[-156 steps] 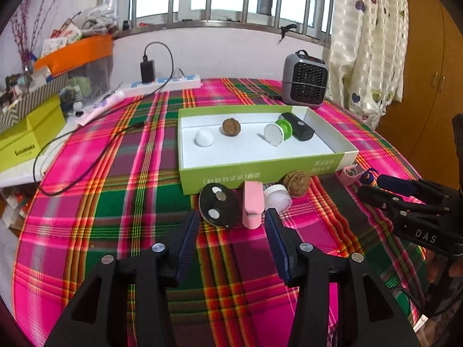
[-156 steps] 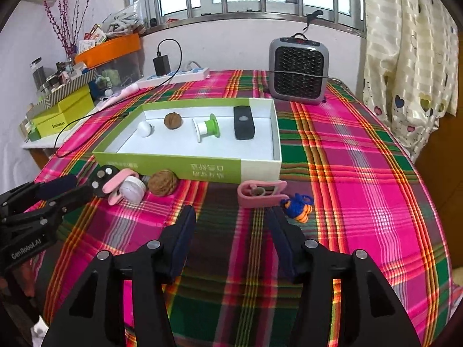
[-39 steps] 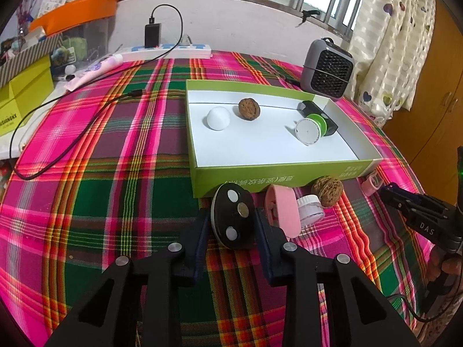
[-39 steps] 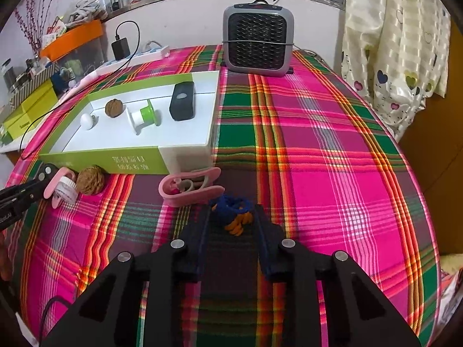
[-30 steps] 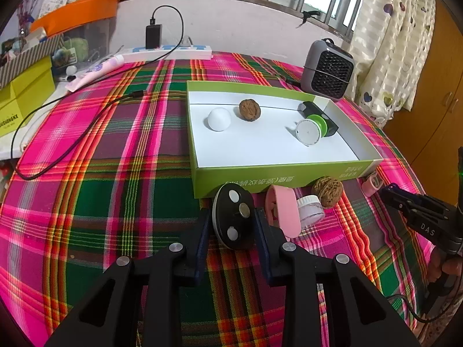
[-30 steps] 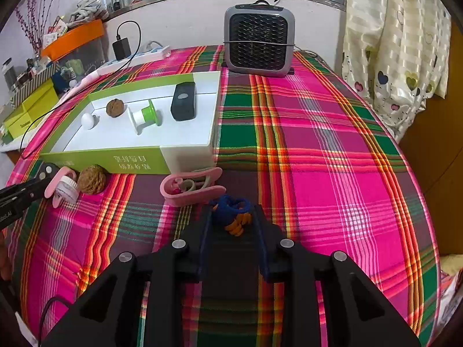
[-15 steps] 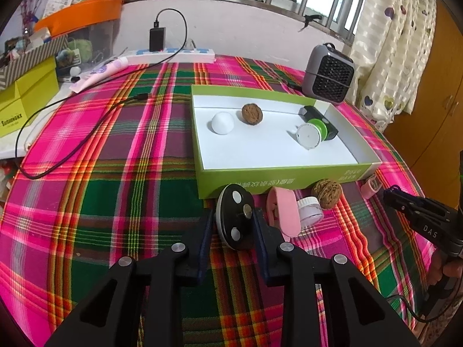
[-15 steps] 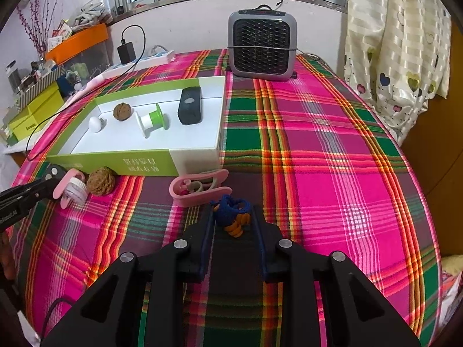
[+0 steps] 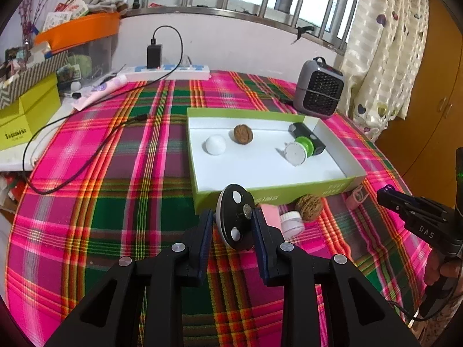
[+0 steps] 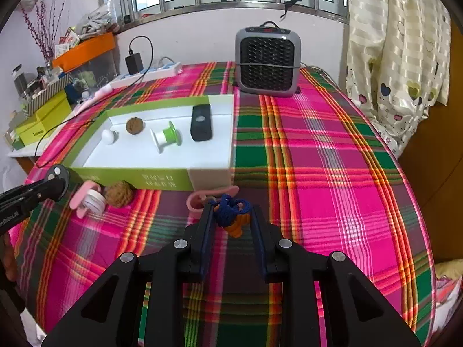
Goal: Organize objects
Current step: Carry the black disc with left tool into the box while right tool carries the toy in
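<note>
Between the left gripper's (image 9: 233, 225) pads, the black disc (image 9: 235, 217).

Left gripper (image 9: 233, 221) now clamping black disc (image 9: 235, 221), right gripper (image 10: 231, 217) clamping knitted toy (image 10: 233, 215)

We see a woven plaid cloth (image 10: 318, 150) over the tabletop, a matt cardboard tray (image 9: 260, 193), a rough walnut (image 9: 309, 207) and a knitted yarn toy (image 10: 231, 214).
</note>
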Available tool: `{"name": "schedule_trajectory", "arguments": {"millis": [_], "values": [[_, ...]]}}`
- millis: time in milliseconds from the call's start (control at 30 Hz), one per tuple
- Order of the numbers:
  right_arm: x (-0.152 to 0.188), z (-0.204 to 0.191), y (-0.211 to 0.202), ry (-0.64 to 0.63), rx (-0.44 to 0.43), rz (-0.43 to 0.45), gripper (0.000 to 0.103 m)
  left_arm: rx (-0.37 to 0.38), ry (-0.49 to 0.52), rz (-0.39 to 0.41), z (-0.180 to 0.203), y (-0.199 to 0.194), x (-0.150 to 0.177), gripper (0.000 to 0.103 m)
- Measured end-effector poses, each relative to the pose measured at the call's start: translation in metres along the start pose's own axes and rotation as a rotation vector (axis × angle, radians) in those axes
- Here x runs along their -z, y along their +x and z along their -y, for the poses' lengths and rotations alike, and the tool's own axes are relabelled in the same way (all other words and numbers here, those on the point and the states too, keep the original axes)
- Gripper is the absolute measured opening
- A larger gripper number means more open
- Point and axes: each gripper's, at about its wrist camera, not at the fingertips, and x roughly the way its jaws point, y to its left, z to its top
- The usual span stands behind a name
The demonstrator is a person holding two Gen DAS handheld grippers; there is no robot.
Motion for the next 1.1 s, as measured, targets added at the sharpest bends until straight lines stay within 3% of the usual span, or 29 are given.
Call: {"name": "schedule_trajectory", "arguments": {"millis": [467,1100], "values": [[-0.036,-0.024,0.001,-0.056,-0.057,0.03,0.026,0.02,0.019,0.019,0.009,0.005,-0.03,0.025],[-0.094,-0.047,0.056,-0.124,-0.13,-0.017,0.026,0.041,0.051,-0.025,0.02,0.056,-0.073,0.025]]}}
